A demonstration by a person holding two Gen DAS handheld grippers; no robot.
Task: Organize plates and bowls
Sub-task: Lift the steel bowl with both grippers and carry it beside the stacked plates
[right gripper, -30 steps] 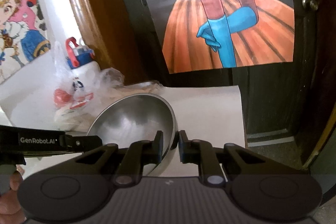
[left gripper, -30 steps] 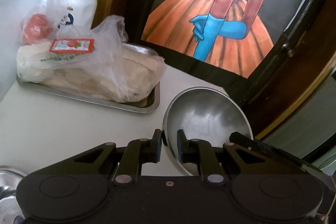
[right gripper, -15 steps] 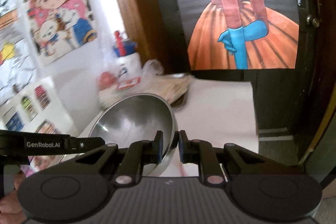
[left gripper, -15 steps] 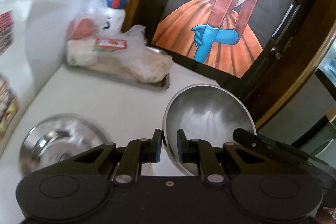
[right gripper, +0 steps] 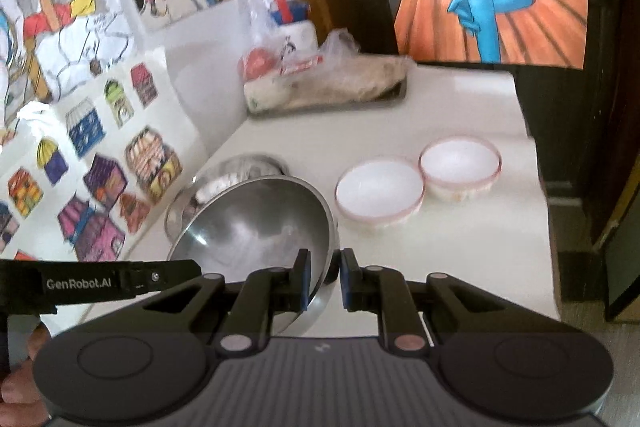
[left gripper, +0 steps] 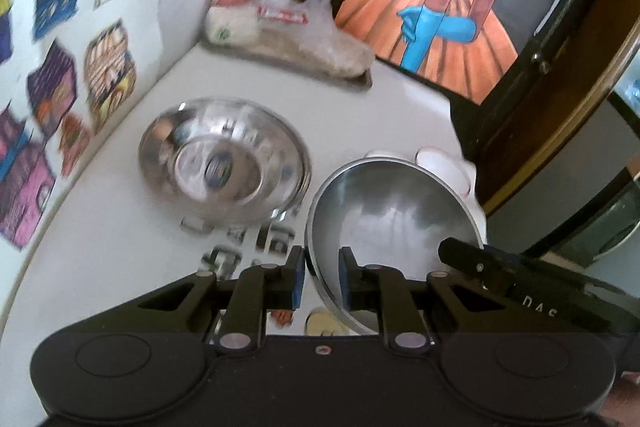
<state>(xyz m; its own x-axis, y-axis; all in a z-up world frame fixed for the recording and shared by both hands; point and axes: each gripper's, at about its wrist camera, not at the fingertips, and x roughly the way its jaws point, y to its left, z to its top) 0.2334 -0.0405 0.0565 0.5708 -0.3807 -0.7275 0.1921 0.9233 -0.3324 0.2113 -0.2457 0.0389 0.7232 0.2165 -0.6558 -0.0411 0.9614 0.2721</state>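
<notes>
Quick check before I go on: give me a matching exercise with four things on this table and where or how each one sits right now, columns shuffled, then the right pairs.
Things:
1. plain steel bowl
2. shiny steel bowl
3. two white bowls
4. metal tray

States:
A. side by side near the table's right edge
B. at the back, holding plastic bags
C. gripped at its rim by the left claw and the right claw
D. resting on the table near the sticker wall, nothing touching it

Pairs: 1-C, 2-D, 3-A, 4-B

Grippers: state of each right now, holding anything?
Left gripper: shut on the rim of the steel bowl.
Right gripper: shut on the opposite rim of the same steel bowl.
</notes>
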